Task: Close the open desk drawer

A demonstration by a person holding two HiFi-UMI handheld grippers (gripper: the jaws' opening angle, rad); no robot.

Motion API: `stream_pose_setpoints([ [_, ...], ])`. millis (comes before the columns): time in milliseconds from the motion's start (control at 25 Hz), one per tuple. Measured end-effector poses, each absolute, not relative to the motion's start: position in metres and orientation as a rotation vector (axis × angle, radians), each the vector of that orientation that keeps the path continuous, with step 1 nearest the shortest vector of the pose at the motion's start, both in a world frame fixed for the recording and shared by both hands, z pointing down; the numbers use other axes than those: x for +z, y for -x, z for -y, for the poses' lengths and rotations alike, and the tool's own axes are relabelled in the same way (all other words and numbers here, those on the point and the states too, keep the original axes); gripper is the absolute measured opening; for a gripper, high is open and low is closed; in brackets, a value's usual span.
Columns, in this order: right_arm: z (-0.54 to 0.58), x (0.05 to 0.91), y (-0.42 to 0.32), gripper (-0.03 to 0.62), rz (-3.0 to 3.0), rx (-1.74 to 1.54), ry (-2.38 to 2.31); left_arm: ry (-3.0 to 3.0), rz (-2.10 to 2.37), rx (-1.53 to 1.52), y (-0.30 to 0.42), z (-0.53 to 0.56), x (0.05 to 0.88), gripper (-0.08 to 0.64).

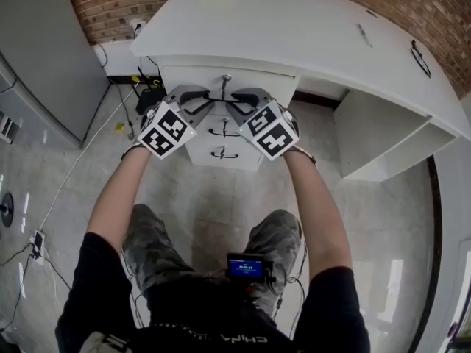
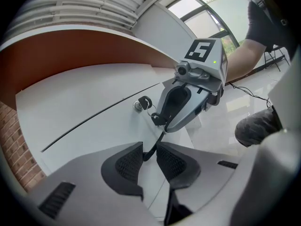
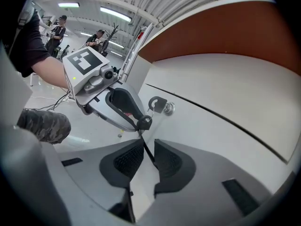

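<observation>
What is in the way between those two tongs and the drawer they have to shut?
Nothing visible. The left tongs and the right tongs each have the black handle of the top drawer between their pads. A key sticks out of the drawer front just above, not blocking either.

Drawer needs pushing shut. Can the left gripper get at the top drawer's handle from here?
Looks like yes: the left gripper has its fingers either side of the drawer handle, apparently closed on it. The right gripper grips beside it without blocking.
</observation>
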State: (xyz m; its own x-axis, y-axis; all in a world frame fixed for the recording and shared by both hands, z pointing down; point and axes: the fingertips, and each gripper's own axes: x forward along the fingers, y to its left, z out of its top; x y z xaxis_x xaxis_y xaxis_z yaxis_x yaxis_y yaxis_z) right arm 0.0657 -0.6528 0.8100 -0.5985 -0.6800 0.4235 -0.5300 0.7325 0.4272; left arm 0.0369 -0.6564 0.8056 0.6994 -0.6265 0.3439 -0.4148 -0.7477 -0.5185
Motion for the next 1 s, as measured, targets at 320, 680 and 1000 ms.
stream_pose_setpoints([
  [320,0.662,0.811,-0.066,0.078,2.363,-0.308,-0.899,2.492,-0.828,-0.743,-0.035,0.667,0.808,0.091],
  [680,0.658,0.807,-0.069,0.078,2.406,-0.239,-0.934,2.468,-0.89,-0.792,-0.035,0.662,0.803,0.089],
  [1000,0.628,0.781,-0.083,0.026,2.566,-0.146,-1.057,2.661,-0.989,-0.506,-0.019,0.629,0.786,0.012],
])
